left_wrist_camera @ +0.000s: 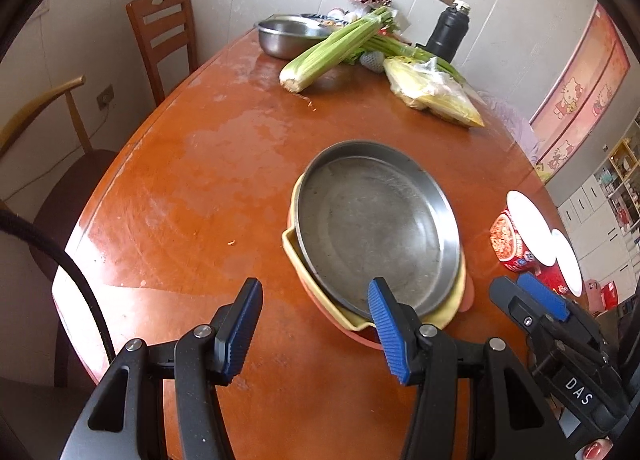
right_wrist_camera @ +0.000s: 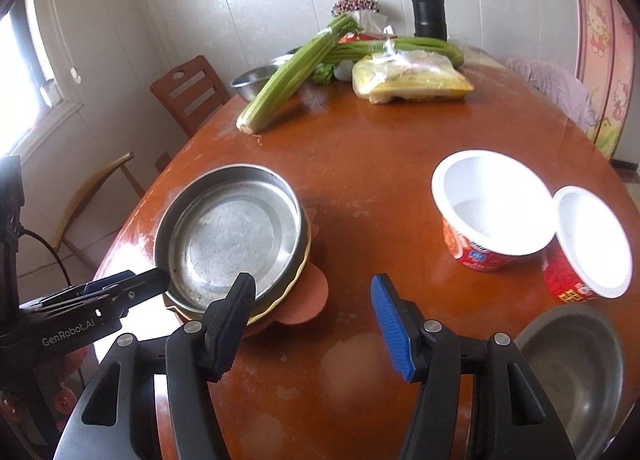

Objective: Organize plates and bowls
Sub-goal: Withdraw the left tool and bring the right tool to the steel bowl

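A steel plate (left_wrist_camera: 376, 228) (right_wrist_camera: 228, 236) lies on top of a yellow plate (left_wrist_camera: 294, 256) (right_wrist_camera: 288, 292), which rests on an orange plate (left_wrist_camera: 469, 294) (right_wrist_camera: 308, 296), all on the brown table (left_wrist_camera: 192, 188) (right_wrist_camera: 360, 164). My left gripper (left_wrist_camera: 314, 288) (right_wrist_camera: 148, 280) is open above the stack's near edge, with only table between its pads. My right gripper (right_wrist_camera: 312, 284) (left_wrist_camera: 520, 288) is open just right of the stack and holds nothing. Two instant-noodle cups (right_wrist_camera: 492, 204) (right_wrist_camera: 592, 240) stand to the right. Near them sits a steel bowl (right_wrist_camera: 576, 364).
At the far end lie celery bunches (left_wrist_camera: 332, 48) (right_wrist_camera: 288, 76), a bagged yellow pack (right_wrist_camera: 412, 78), another steel bowl (left_wrist_camera: 288, 36), a black flask (right_wrist_camera: 429, 8) and a bouquet. Wooden chairs (left_wrist_camera: 164, 32) stand along the table's left side.
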Available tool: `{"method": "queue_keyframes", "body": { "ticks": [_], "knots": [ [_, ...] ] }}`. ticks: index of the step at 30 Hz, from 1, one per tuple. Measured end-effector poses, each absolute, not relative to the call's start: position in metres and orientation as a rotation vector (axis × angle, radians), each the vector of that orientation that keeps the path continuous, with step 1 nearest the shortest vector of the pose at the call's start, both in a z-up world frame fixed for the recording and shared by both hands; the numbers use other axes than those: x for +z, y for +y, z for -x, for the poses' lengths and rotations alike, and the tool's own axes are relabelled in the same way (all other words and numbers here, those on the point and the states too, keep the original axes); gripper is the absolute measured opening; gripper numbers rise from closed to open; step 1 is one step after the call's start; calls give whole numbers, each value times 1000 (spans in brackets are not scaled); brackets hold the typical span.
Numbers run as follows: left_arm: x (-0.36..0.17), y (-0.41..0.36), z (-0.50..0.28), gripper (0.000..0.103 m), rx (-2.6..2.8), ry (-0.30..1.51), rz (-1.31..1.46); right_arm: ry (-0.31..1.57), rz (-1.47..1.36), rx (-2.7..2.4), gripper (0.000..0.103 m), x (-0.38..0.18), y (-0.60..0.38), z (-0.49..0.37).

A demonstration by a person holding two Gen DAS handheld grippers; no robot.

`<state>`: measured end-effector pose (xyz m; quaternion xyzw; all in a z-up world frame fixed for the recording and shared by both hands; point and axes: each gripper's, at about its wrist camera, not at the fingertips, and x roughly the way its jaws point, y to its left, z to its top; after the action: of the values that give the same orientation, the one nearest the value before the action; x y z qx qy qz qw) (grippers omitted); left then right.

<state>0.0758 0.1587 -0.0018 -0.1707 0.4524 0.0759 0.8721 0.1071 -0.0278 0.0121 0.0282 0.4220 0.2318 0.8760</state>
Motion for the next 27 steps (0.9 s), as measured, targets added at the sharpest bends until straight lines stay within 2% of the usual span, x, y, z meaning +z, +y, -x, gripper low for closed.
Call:
{"method": "queue_keyframes", "body": {
  "ticks": [17, 27],
  "knots": [
    [53, 87, -67, 56, 53, 836, 245, 715, -52, 424, 65, 62, -95, -74],
    [62, 23, -83, 56, -47, 842, 164, 645, -88, 335, 65, 77, -162, -67]
  ]
}}
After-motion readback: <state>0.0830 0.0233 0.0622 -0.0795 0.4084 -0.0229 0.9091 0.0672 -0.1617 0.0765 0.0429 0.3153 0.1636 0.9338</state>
